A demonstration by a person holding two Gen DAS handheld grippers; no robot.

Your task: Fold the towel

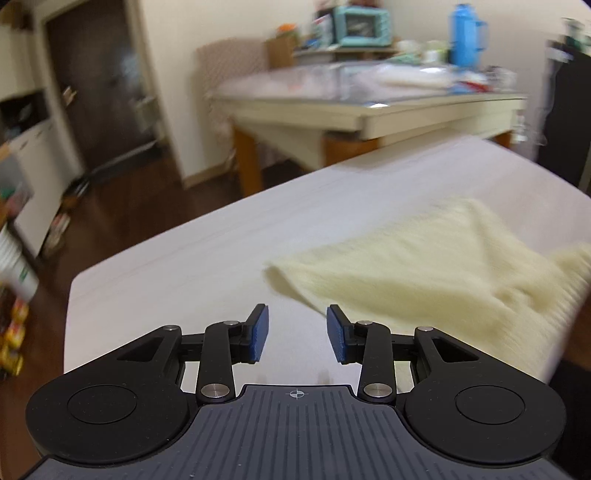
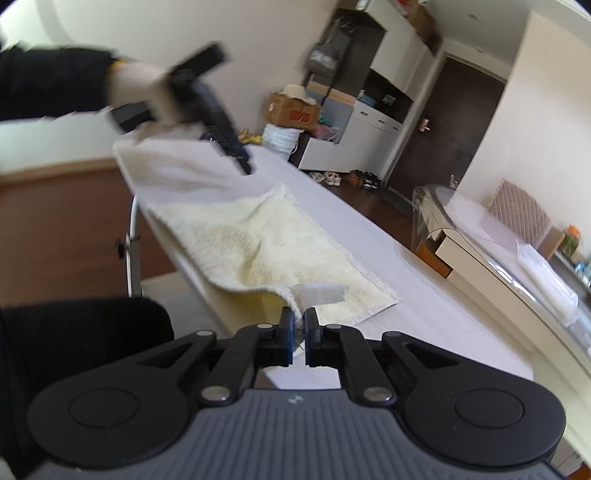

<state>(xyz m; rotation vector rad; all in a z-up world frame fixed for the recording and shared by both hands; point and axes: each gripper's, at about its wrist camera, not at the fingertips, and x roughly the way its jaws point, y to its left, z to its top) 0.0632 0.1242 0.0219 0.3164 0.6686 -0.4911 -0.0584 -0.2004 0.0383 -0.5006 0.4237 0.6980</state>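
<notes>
A pale yellow towel [image 1: 424, 266] lies crumpled on the white table [image 1: 207, 258], ahead and to the right of my left gripper [image 1: 297, 332]. That gripper is open, with only bare tabletop between its blue pads. In the right wrist view the same towel [image 2: 258, 243] spreads across the table [image 2: 424, 314], and my right gripper [image 2: 299, 328] is shut on its near corner, which is lifted a little. The left gripper [image 2: 225, 144] shows blurred above the towel's far end, held by a gloved hand [image 2: 144, 92].
A second, cluttered table [image 1: 369, 107] with a blue flask [image 1: 465, 33] stands beyond the white table. A dark door [image 2: 443, 133], white cabinets [image 2: 354, 140] and shoes on the wooden floor lie past the far end. A dark sleeve [image 2: 51, 81] reaches in from the left.
</notes>
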